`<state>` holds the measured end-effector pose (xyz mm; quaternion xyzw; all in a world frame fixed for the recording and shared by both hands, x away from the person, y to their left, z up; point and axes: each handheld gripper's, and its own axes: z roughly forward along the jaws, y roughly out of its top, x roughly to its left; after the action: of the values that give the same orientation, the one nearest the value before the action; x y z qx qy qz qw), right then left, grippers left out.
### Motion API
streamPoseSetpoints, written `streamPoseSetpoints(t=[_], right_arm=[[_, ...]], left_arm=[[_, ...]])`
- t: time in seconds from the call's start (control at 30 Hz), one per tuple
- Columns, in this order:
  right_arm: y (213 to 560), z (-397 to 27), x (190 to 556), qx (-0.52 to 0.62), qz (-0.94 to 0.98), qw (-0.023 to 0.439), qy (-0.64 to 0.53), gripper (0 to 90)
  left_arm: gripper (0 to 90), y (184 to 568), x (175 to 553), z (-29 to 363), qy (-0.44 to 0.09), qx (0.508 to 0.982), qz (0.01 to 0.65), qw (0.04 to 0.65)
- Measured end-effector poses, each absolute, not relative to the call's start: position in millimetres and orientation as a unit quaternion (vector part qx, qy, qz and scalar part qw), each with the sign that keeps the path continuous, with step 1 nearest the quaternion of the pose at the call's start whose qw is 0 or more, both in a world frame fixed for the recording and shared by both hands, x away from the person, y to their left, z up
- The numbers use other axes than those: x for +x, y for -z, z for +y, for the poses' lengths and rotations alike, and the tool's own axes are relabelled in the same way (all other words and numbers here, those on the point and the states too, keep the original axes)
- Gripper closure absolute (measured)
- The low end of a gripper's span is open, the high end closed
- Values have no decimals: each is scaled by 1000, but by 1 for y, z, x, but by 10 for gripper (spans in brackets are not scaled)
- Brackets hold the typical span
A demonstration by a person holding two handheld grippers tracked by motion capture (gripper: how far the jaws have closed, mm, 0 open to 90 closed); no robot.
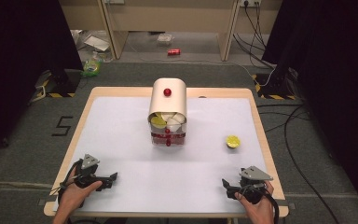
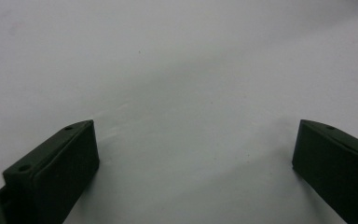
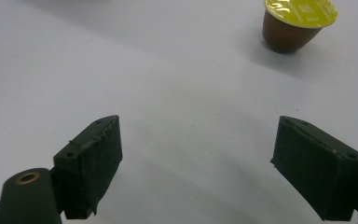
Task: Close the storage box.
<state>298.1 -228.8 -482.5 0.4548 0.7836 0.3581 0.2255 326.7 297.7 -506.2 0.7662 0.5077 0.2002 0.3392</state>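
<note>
A cream, arch-topped dispenser with a red knob stands at the middle of the white table; yellow and white capsules fill its clear front. A single capsule with a yellow lid stands alone to its right, and it appears brown-bodied at the top right of the right gripper view. My left gripper rests near the front left edge, open, with bare table between its jaws. My right gripper sits near the front right edge, also open and holding nothing.
The table has a wooden rim. On the floor beyond lie a red can, a green bag and a taped "5" mark. Cables run along the right side.
</note>
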Motion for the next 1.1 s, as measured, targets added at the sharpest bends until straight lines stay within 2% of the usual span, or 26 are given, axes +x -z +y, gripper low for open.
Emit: streamPoseSetpoints(t=[1.1], right_arm=[[487, -243, 270, 457, 790, 225, -341, 156]], left_arm=[[0, 506, 327, 298, -200, 766, 508, 339]])
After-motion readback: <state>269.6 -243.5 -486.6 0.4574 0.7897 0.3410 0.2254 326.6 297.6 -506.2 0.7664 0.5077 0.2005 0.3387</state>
